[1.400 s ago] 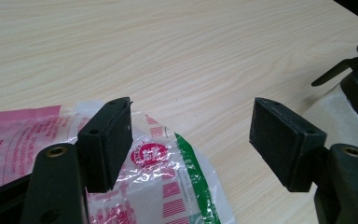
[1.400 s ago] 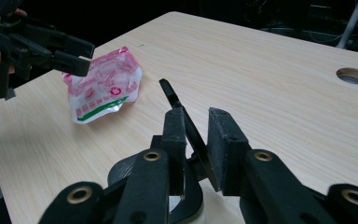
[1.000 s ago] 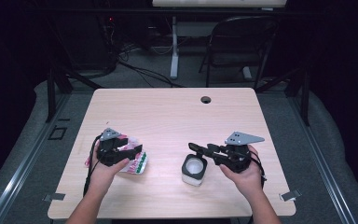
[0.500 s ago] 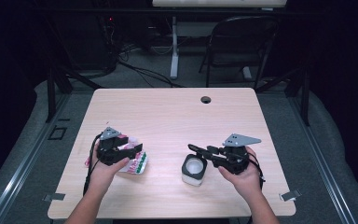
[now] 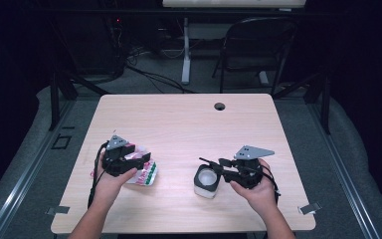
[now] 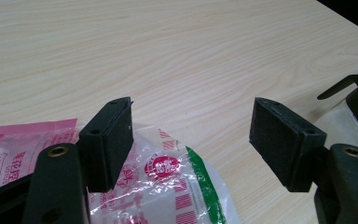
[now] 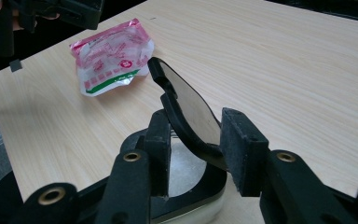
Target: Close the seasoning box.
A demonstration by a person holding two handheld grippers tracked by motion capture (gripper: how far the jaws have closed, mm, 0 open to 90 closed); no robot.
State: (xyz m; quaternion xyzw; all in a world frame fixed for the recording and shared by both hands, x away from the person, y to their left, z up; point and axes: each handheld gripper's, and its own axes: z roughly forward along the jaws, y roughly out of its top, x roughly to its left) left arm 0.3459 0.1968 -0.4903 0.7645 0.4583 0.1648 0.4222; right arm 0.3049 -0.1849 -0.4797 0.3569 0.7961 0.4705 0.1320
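The right gripper stands with its 2 jaws partly apart; they have just been opening, and the raised black lid of the white container rises between them, its hinge end close to both pads. Whether either pad presses on it cannot be told. The container sits directly under and ahead of these jaws. The left gripper holds its 2 jaws wide with bare table between them; the pink snack packet lies beneath its left jaw, not gripped.
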